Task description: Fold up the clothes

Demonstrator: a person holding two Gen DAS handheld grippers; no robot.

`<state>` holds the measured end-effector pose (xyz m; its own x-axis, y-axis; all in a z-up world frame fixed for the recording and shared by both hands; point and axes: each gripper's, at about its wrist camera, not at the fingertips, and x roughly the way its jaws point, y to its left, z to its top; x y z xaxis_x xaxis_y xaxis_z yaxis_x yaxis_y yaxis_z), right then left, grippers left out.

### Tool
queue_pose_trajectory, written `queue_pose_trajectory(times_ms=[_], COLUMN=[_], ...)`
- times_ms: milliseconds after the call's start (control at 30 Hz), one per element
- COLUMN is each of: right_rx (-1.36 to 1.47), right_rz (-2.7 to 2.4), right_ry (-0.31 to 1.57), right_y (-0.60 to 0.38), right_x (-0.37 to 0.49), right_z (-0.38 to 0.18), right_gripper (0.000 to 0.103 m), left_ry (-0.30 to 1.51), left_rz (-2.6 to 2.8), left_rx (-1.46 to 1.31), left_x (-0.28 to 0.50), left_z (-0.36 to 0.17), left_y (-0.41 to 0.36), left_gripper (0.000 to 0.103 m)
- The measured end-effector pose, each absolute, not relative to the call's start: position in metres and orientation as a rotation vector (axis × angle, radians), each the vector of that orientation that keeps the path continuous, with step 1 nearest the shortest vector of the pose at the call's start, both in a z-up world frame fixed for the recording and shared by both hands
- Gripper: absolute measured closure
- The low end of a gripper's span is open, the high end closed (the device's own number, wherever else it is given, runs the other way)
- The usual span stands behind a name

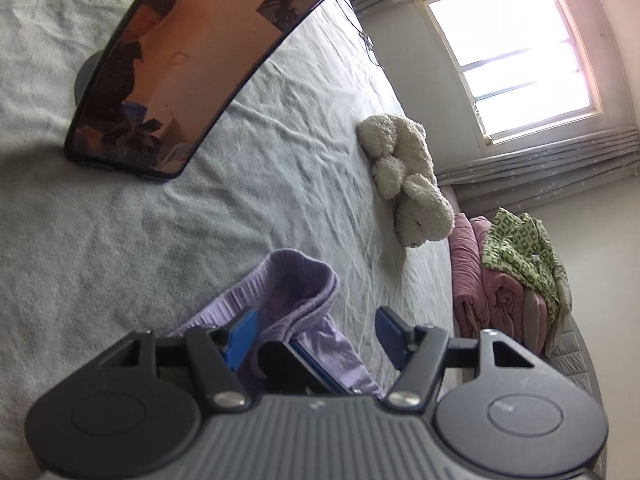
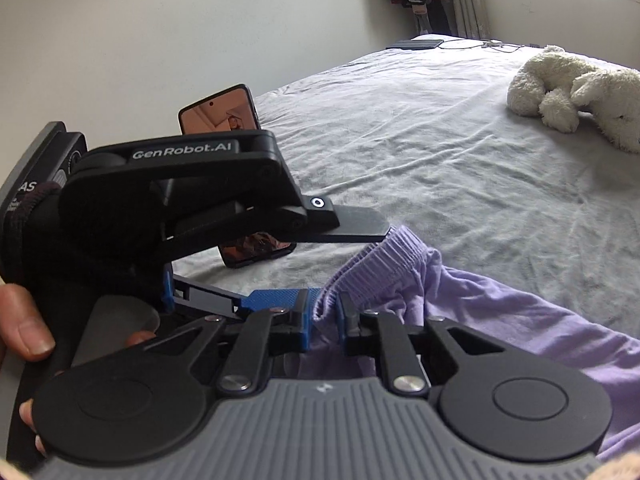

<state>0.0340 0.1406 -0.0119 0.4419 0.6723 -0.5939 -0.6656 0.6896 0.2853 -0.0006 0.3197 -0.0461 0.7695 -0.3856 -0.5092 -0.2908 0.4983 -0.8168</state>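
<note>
Left wrist view: we find the left gripper (image 1: 316, 322) with its blue pads spread wide, and the ribbed waistband of the lilac garment (image 1: 288, 280) lying between and just ahead of them — nothing pinched. The garment rests on the grey bedsheet (image 1: 160, 220).

Right wrist view: we record the right gripper (image 2: 325, 312) with its pads drawn close on a fold of the same waistband (image 2: 384, 256); cloth fills the narrow gap. The rest of the garment trails off to the right across the sheet. A bare hand (image 2: 24, 328) holds the left unit, whose upper finger lies just over the waistband edge.

Beyond — a white plush toy (image 2: 576, 88) and a propped phone (image 1: 192, 60).
</note>
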Motion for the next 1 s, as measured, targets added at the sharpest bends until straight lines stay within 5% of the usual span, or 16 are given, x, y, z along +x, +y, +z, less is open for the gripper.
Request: queue_pose_trajectory(times_ms=[167, 300, 1000], right_rx=[0.029, 0.029, 0.533], right_rz=[0.833, 0.826, 0.192], right_ry=[0.785, 0.783, 0.932], right_y=[0.146, 0.124, -0.056], right_x=[0.034, 0.025, 0.041], right_z=[-0.015, -0.005, -0.019], right_gripper=[0.079, 0.056, 0.056], left_ry=[0.742, 0.736, 0.763], left_rz=[-0.035, -0.035, -0.034], left_rx=[-1.036, -1.023, -0.887], left_x=[0.001, -0.002, -0.026], left_z=[-0.046, -0.044, -0.038], left_y=[0.319, 0.320, 0.273], left_gripper=[0.039, 0.040, 0.052])
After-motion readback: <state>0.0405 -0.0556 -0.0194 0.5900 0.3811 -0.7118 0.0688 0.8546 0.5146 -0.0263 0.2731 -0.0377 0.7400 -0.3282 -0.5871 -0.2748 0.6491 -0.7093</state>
